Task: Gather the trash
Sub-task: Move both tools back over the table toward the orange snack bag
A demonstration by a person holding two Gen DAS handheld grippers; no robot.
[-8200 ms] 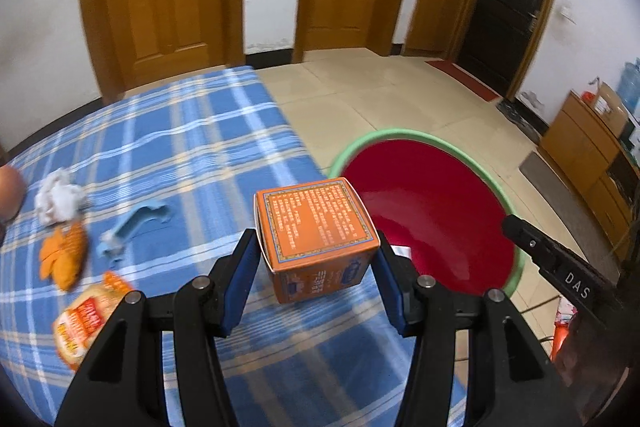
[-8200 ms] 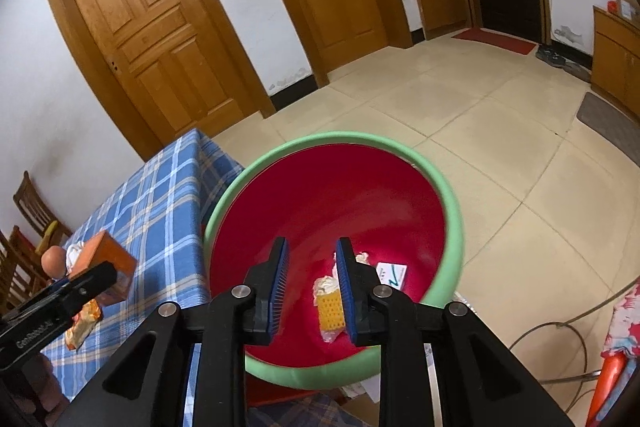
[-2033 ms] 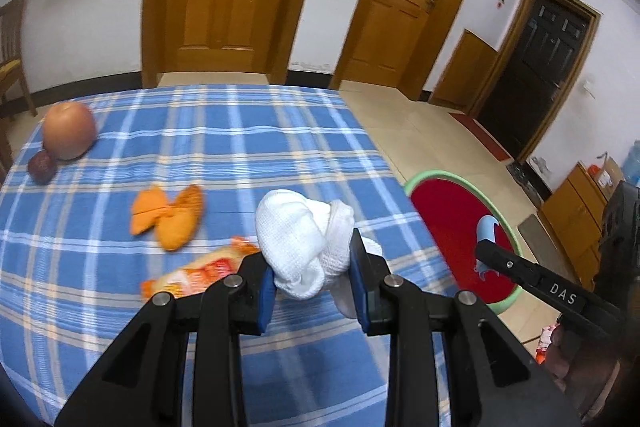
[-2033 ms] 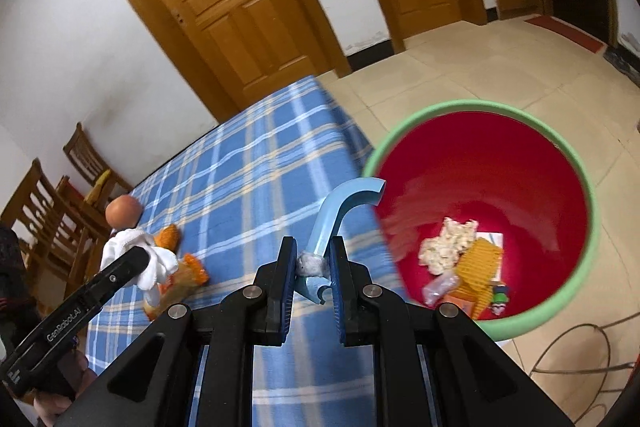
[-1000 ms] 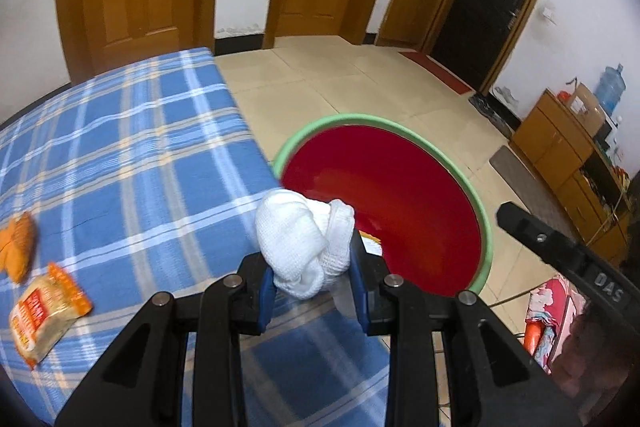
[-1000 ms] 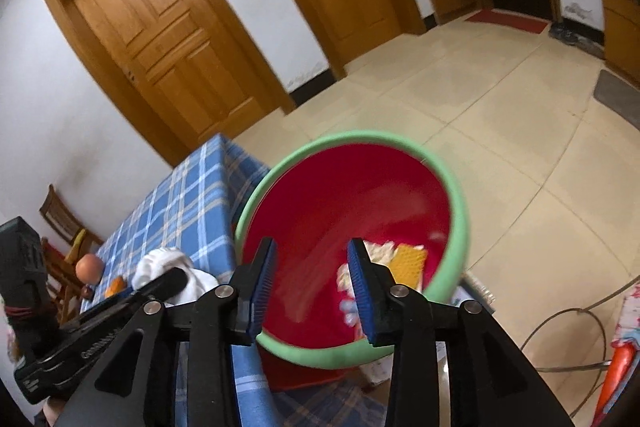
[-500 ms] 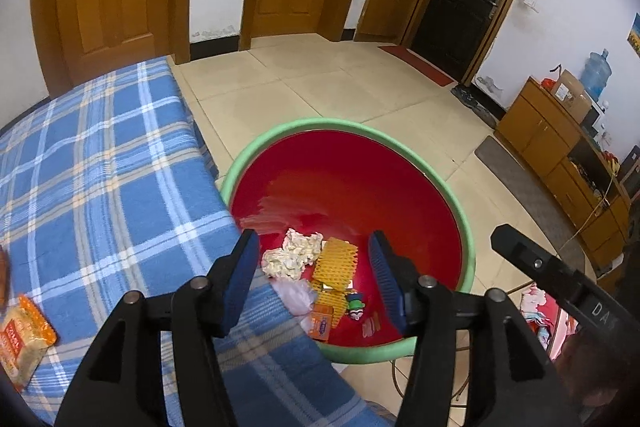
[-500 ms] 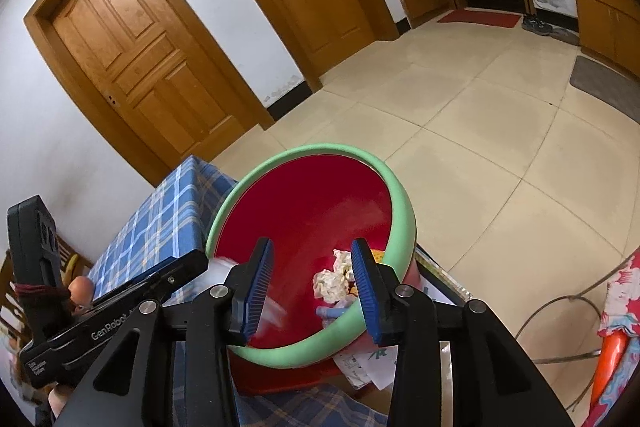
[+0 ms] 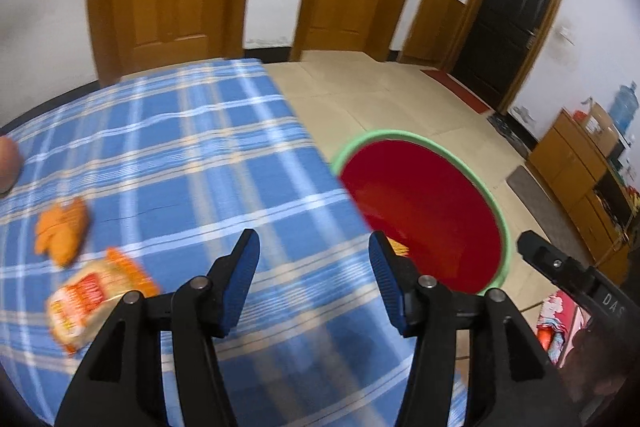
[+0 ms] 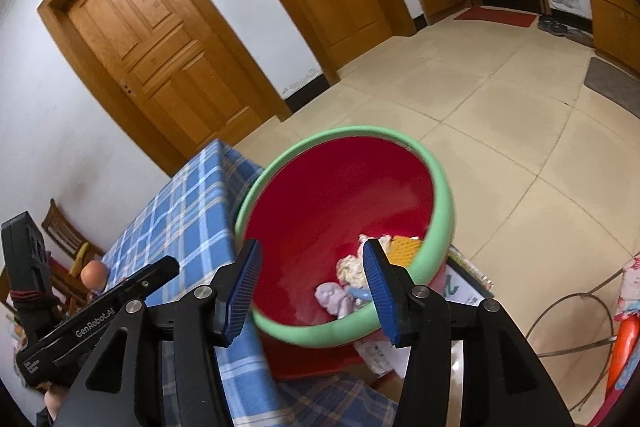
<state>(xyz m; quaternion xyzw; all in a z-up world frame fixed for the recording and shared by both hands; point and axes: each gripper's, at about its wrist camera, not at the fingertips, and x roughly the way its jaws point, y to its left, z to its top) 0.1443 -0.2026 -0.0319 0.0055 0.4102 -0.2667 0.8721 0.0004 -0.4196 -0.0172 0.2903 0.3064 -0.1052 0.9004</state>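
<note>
My left gripper [image 9: 314,241] stands open and empty above the blue plaid table [image 9: 200,147], close to its right edge. Left of it on the cloth lie orange peel [image 9: 62,227] and a snack packet [image 9: 88,299]. The red basin with a green rim [image 9: 400,135] stands on the floor beyond the table's edge. My right gripper [image 10: 312,247] hovers over the basin [image 10: 440,195], its jaws opening with nothing between them. In the basin lie a white tissue wad [image 10: 350,267], a yellow mesh piece [image 10: 404,245], a pale wad [image 10: 332,297] and a blue hook [image 10: 360,293].
A round fruit [image 10: 94,271] sits at the table's far side, with wooden chairs [image 10: 66,235] behind it. Papers [image 10: 464,283] lie under the basin and a cable [image 10: 576,311] loops on the tiled floor. Wooden cabinets [image 9: 576,171] line the right wall.
The left gripper let go of the white wad over the basin and swung back left over the table. The right gripper's jaws widened above the basin, which now holds the blue hook.
</note>
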